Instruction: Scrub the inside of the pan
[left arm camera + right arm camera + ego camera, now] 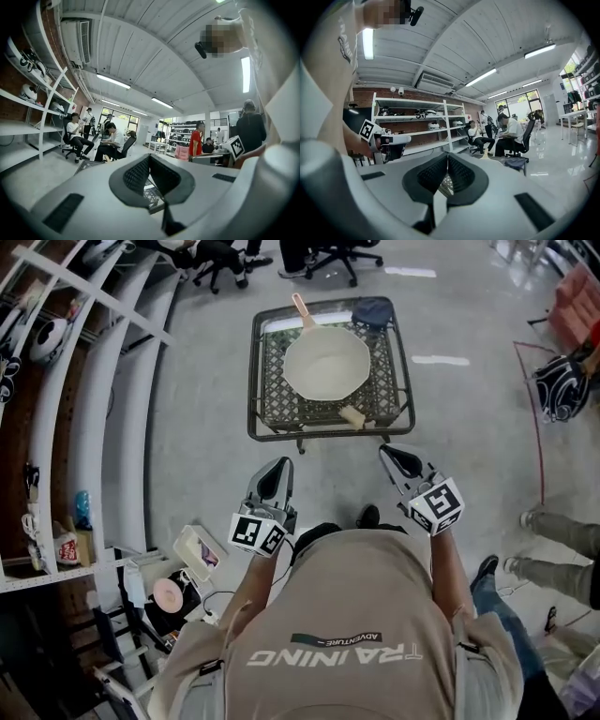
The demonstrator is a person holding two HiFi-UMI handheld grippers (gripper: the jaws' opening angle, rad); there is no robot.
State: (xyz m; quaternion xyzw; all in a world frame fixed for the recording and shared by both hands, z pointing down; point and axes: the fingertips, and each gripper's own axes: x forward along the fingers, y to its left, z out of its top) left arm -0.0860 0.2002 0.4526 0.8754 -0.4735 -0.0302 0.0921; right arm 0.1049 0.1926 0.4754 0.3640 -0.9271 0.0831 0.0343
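Pan point(326, 362) on far desk point(281, 434), untouched: scrubbing not begun. Sponge point(352, 416) unclaimed at pan's near edge. Left claw point(281, 467) and right claw point(389, 454) fully closed, empty, well short of desk.

1. Lit brightly and evenly from above by ceiling strip lights point(112, 80), seen in both gripper views.
2. Showed pale glare streaks on the glossy floor point(441, 360) in the head view, with shadows soft and faint.
3. Bent straight lines strongly toward the edges in all three views, with dark rounded corners in both gripper views.
4. Rendered the distant room fairly sharp, but blurred the near grey bodies of the left gripper point(149, 157) and right gripper point(447, 154).
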